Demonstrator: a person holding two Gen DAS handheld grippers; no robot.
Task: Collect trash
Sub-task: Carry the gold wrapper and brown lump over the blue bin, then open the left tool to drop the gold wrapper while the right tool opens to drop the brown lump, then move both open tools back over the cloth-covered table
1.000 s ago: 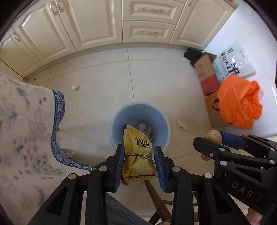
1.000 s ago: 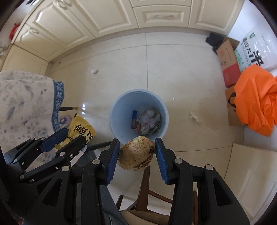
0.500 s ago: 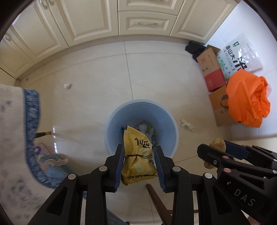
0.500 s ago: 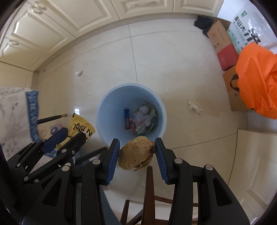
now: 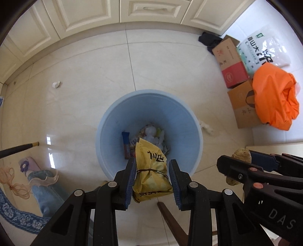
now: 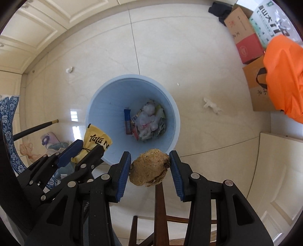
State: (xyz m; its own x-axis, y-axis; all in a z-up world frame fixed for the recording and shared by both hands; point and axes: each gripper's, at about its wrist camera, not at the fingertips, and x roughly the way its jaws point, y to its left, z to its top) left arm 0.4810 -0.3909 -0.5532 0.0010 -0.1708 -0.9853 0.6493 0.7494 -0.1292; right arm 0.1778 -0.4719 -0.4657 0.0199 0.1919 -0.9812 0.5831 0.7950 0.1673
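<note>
A light blue bin [image 5: 117, 128] stands on the tiled floor with wrappers and crumpled white scraps inside. Over its near rim my left gripper [image 5: 152, 162] hangs pointing down; its jaws are opening, with a tied yellow snack packet [image 5: 151, 170] between the pads and still touching them. To the right my right gripper [image 6: 150, 159] is shut on a brown, rough lump [image 6: 149, 170], just short of the bin's [image 6: 106, 113] near rim. A white scrap [image 5: 56, 84] and a crumpled tissue [image 5: 206, 127] lie on the floor.
Cardboard boxes [image 5: 232, 66], a white sack [image 5: 265, 49] and an orange bag [image 5: 274, 98] crowd the right wall. Cream cabinets [image 5: 149, 9] run along the back. A person's jeans leg and slipper [image 5: 41, 174], a dark stick [image 5: 17, 149] and a blue-patterned cloth [image 5: 17, 217] are at left. A wooden chair [image 6: 161, 208] is below.
Both grippers have sunk toward the bin, which now looks larger. The patterned cloth has slid out to the left edge. The packet and the lump stay between their pads.
</note>
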